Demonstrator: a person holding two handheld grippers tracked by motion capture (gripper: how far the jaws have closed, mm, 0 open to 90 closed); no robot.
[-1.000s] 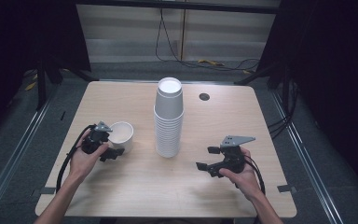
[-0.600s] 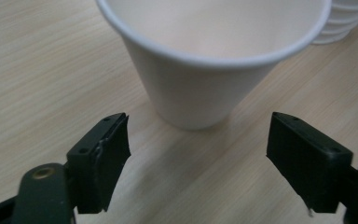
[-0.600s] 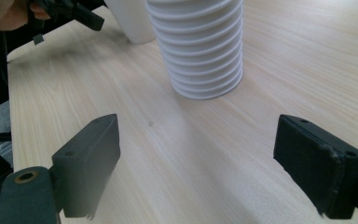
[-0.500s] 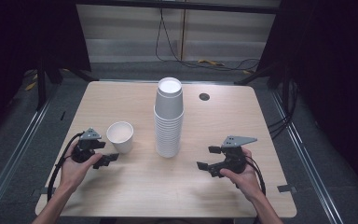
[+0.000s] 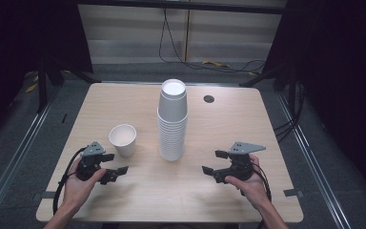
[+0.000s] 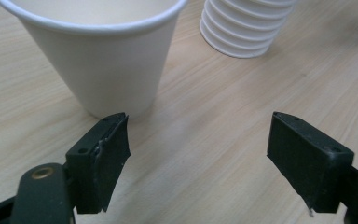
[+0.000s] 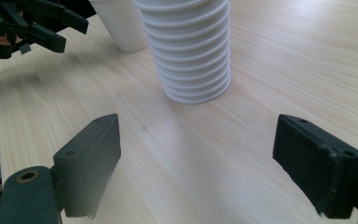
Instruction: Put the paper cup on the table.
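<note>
A single white paper cup (image 5: 123, 138) stands upright left of a tall stack of white paper cups (image 5: 173, 124) in the middle of the wooden table (image 5: 124, 102). My left gripper (image 5: 118, 174) lies low near the front left, open, its jaws wide apart with bare wood between them. In the left gripper view the cup (image 6: 102, 60) stands just beyond the left jaw of this gripper (image 6: 198, 140), apart from it. My right gripper (image 5: 211, 162) rests open at the front right, pointing at the stack (image 7: 191, 51), nothing between its fingers (image 7: 324, 163).
A small dark round hole (image 5: 208, 99) sits in the table's far side, right of the stack. Cables (image 5: 219, 64) lie on the floor behind the table. Bare wood stretches between the two grippers along the front.
My left gripper has pulled back from the single cup toward the front edge, leaving the cup standing. The right gripper has stayed put.
</note>
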